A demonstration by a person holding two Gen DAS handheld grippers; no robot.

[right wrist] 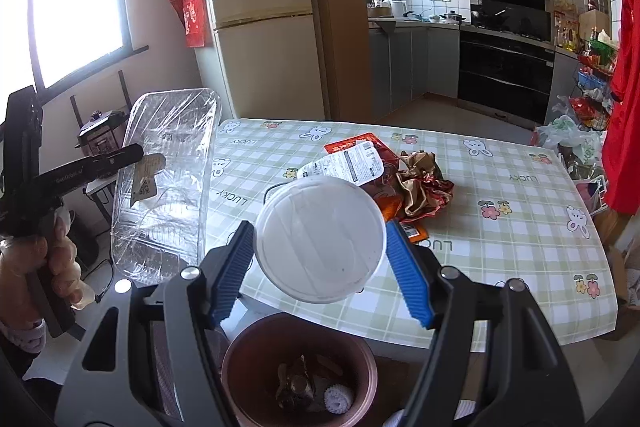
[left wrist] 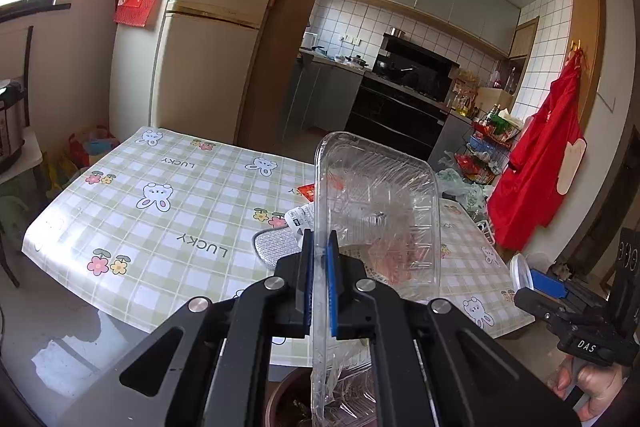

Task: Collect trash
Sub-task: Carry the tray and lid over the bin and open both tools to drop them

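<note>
**Both grippers loaded, above the bin**

Left gripper (left wrist: pixel 320 281): jaws pressing together on the rim of a clear plastic tray (left wrist: pixel 376 215), holding it upright off the counter (left wrist: pixel 168 211). Right gripper (right wrist: pixel 320 267): jaws spread wide, clamping a round white plastic lid (right wrist: pixel 320 239) by its edges, flat face toward the camera. Both items are hanging over the counter's near edge, above a brown bin (right wrist: pixel 300 367) with scraps in it. Remaining trash is sitting mid-counter: a white-label packet (right wrist: pixel 352 163), red and orange wrappers (right wrist: pixel 390 205) and crumpled foil wrapping (right wrist: pixel 424 187), all touching in one pile.
</note>
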